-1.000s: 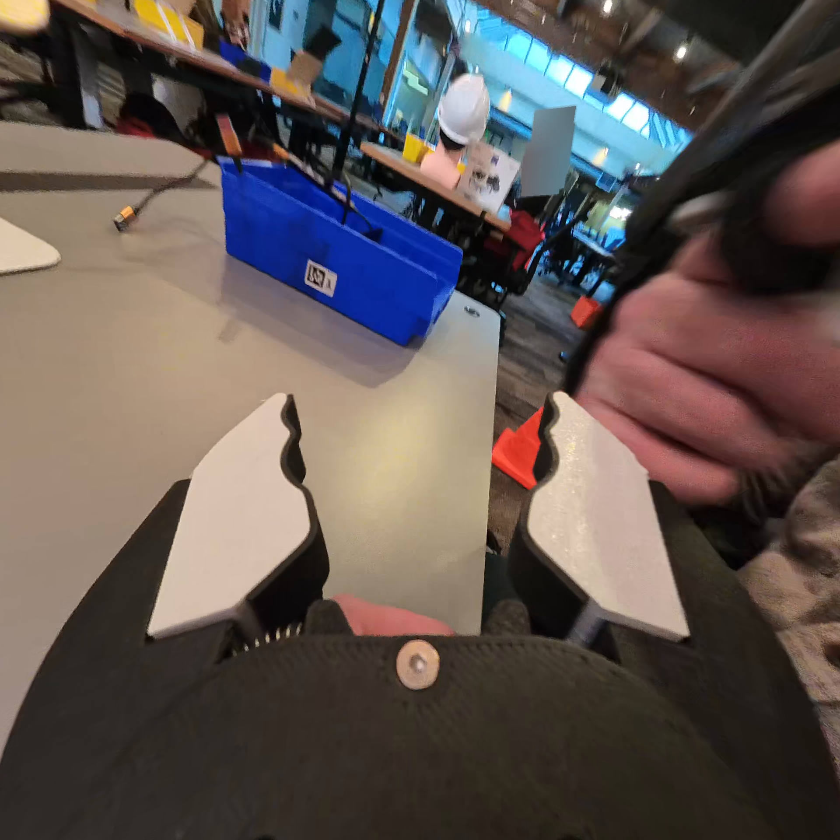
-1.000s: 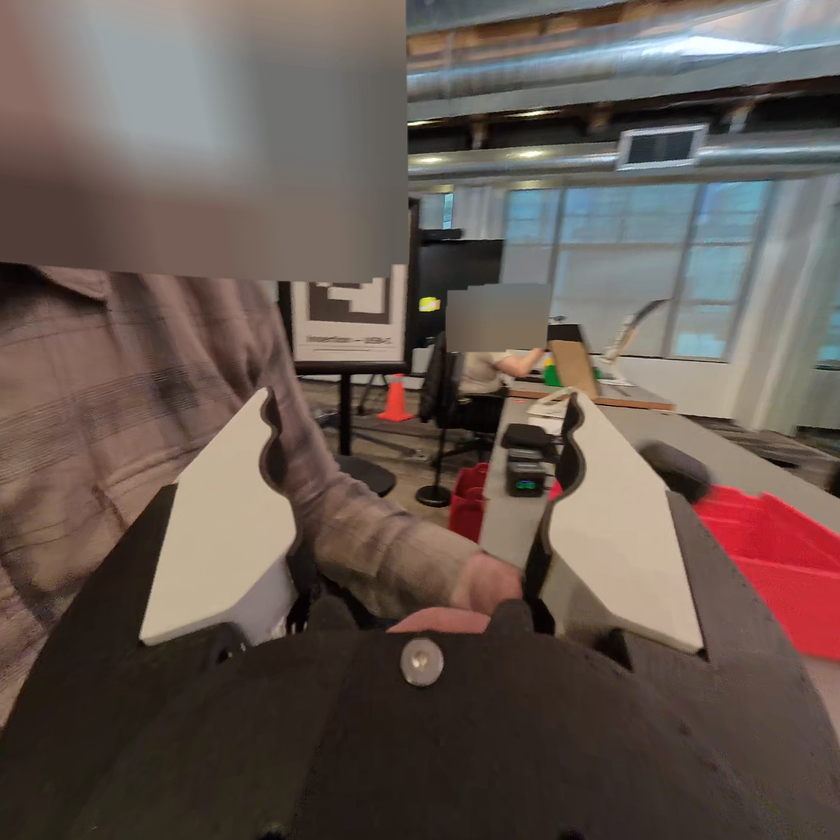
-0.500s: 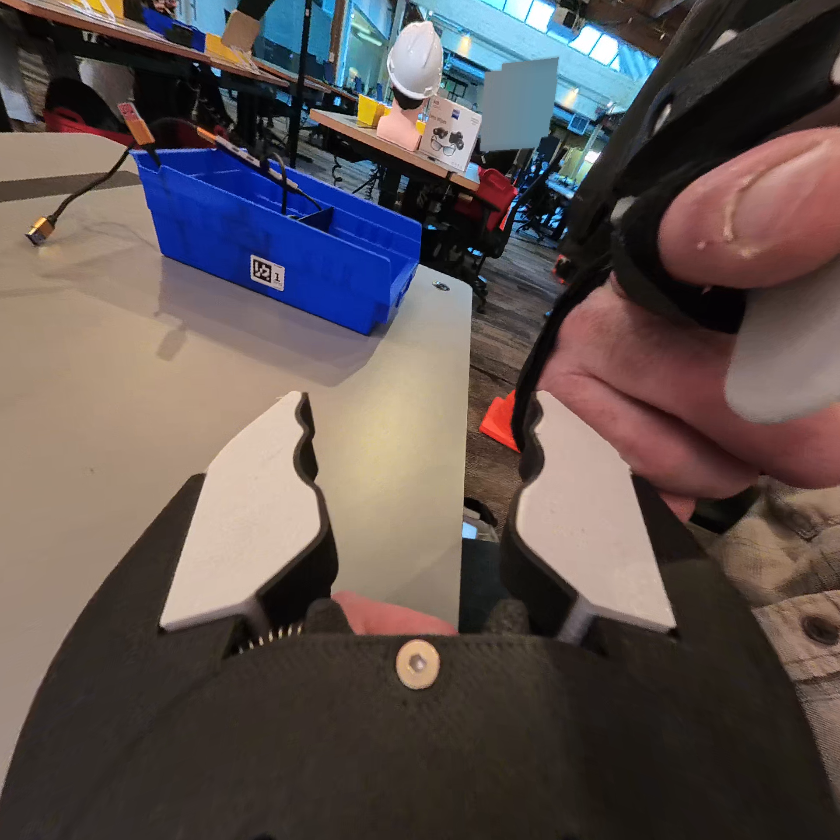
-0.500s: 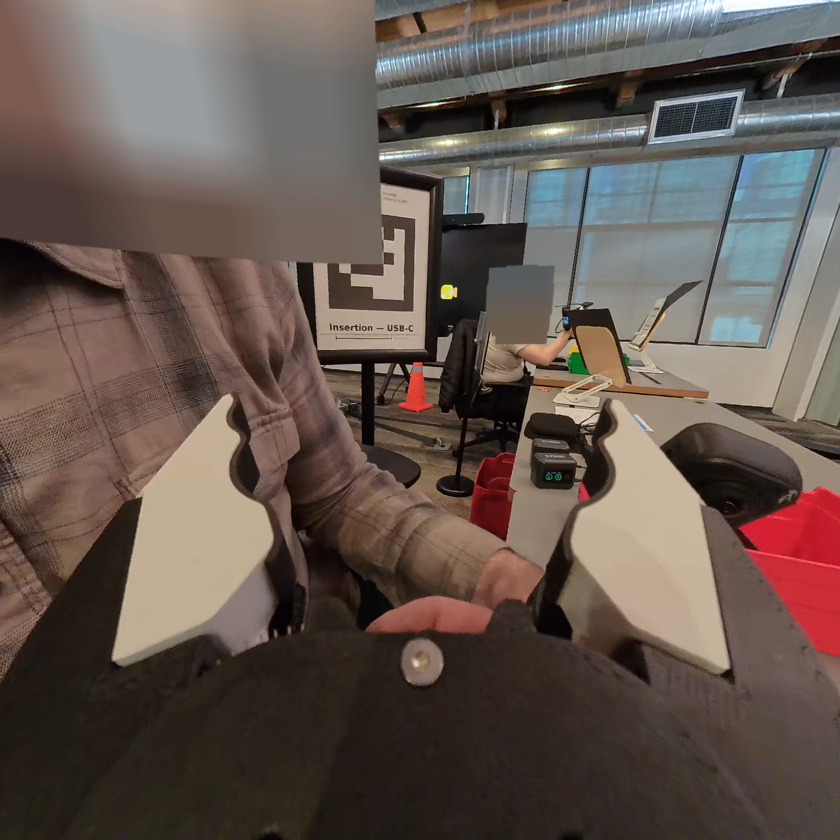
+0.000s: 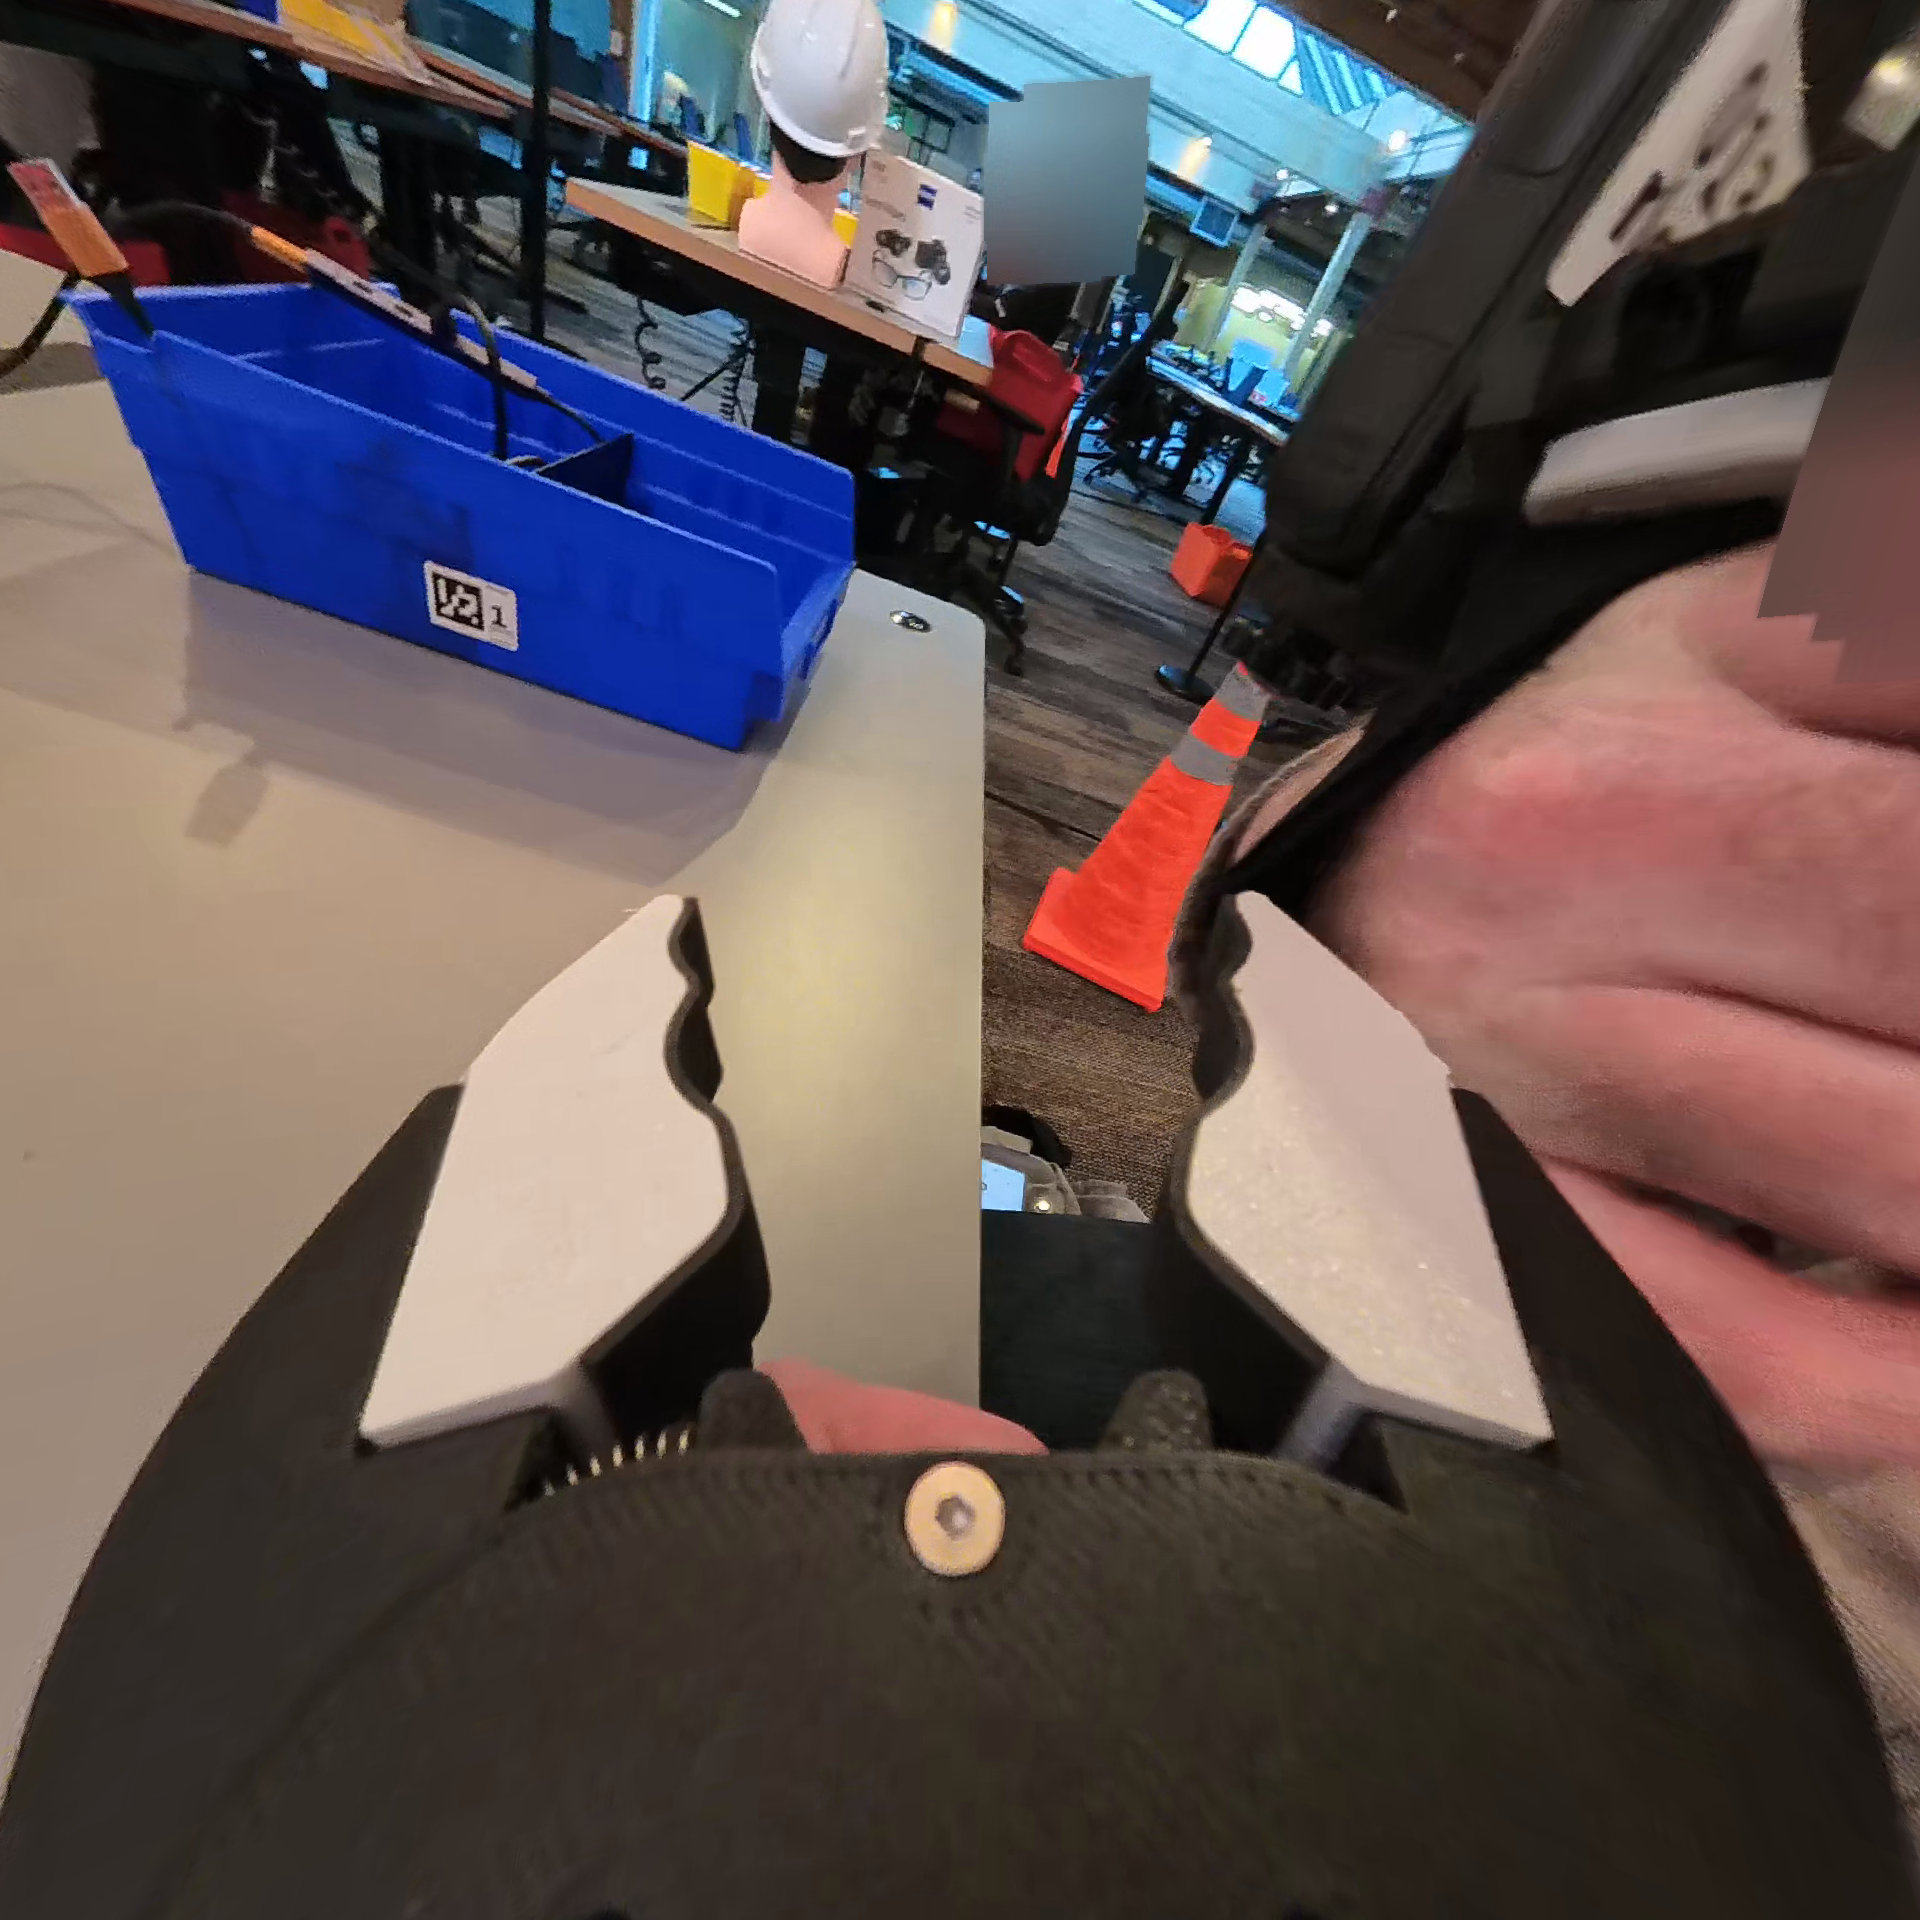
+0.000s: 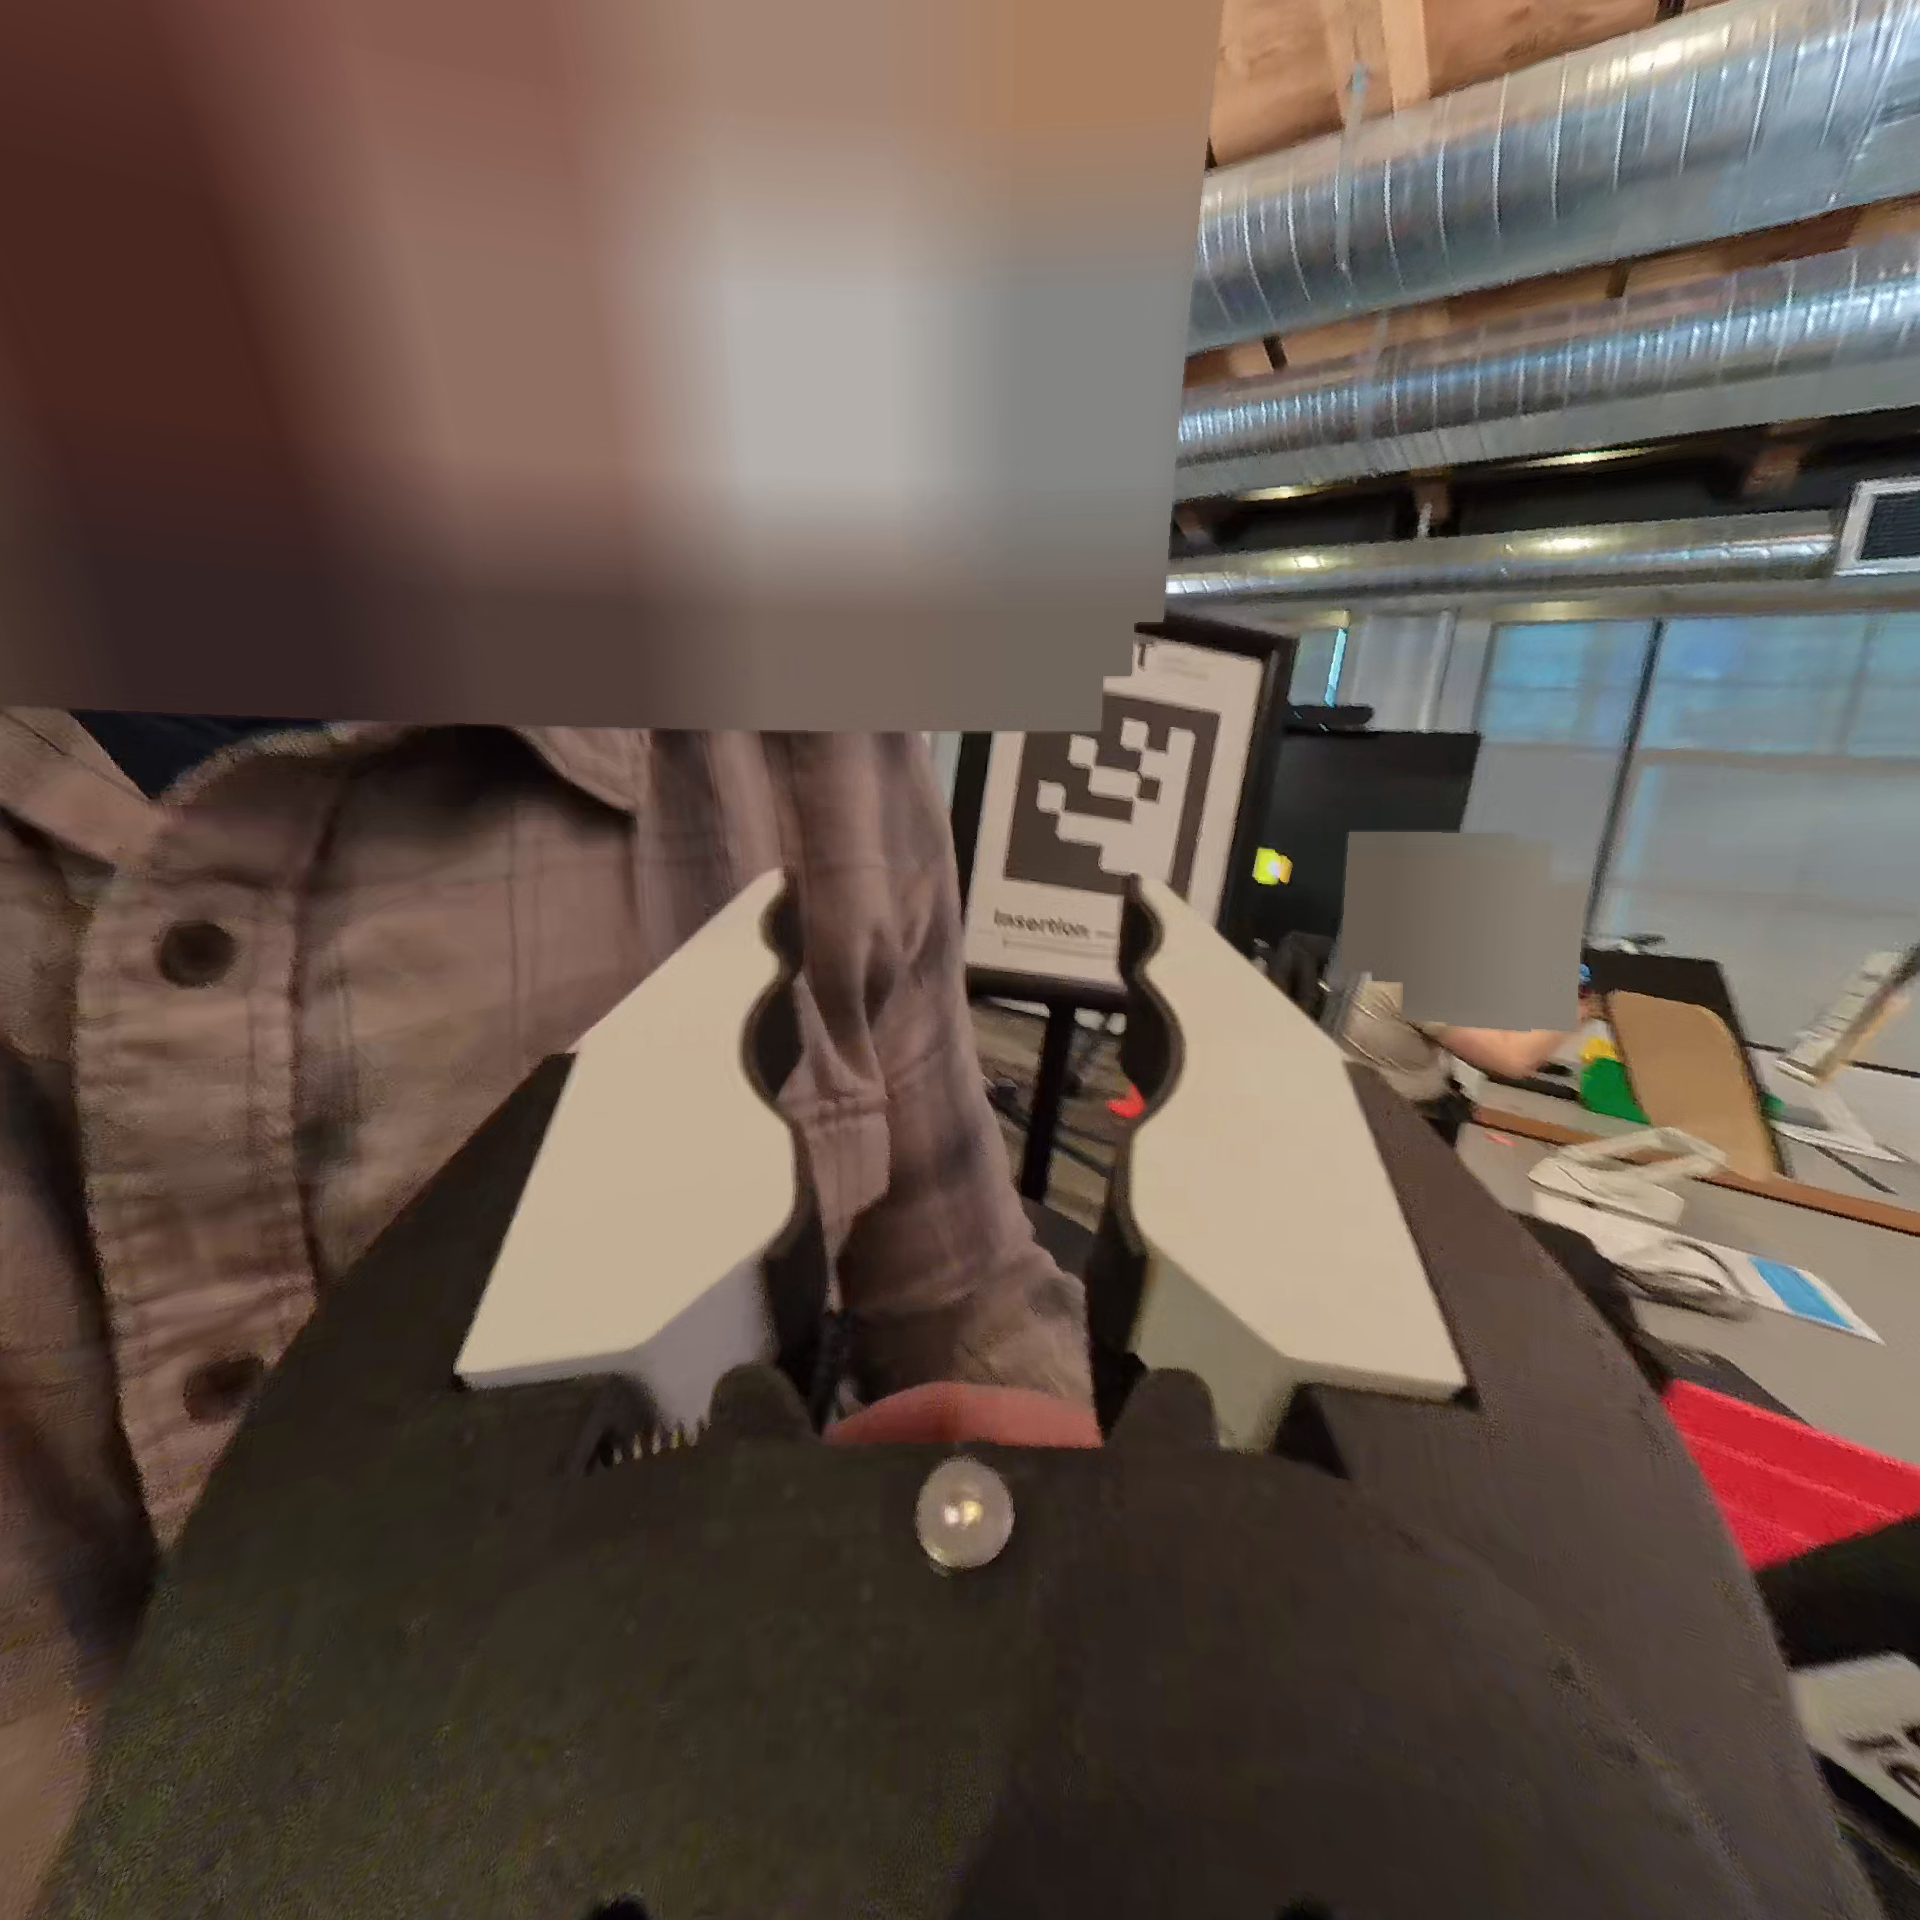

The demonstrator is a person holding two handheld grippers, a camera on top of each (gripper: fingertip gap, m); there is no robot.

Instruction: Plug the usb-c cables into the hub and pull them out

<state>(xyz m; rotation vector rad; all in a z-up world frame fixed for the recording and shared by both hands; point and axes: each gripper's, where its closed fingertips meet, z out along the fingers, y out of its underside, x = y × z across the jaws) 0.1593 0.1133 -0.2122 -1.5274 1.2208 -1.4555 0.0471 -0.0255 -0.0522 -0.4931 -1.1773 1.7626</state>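
My left gripper (image 5: 956,935) is open and empty, held low over the right edge of the grey table (image 5: 312,987). Black cables (image 5: 488,384) with orange tags (image 5: 73,229) hang over the rim of a blue bin (image 5: 499,520) at the far left of the table. No hub shows in either view. My right gripper (image 6: 956,914) has its jaws partly closed with a gap between them, and it holds nothing. It points up at a person's plaid shirt (image 6: 416,1039). Its black body (image 5: 1455,364) and the hand (image 5: 1610,935) holding it fill the right of the left wrist view.
An orange cone (image 5: 1143,862) stands on the floor past the table edge. A red bin (image 6: 1787,1455) lies at the right gripper's lower right. A framed marker sign (image 6: 1122,831) stands on a post behind. Other desks with clutter stand farther back.
My right gripper has tilted up and turned toward the person, and its jaws have narrowed. My left gripper has shifted slightly, bringing the cone into view, and its jaws are unchanged.
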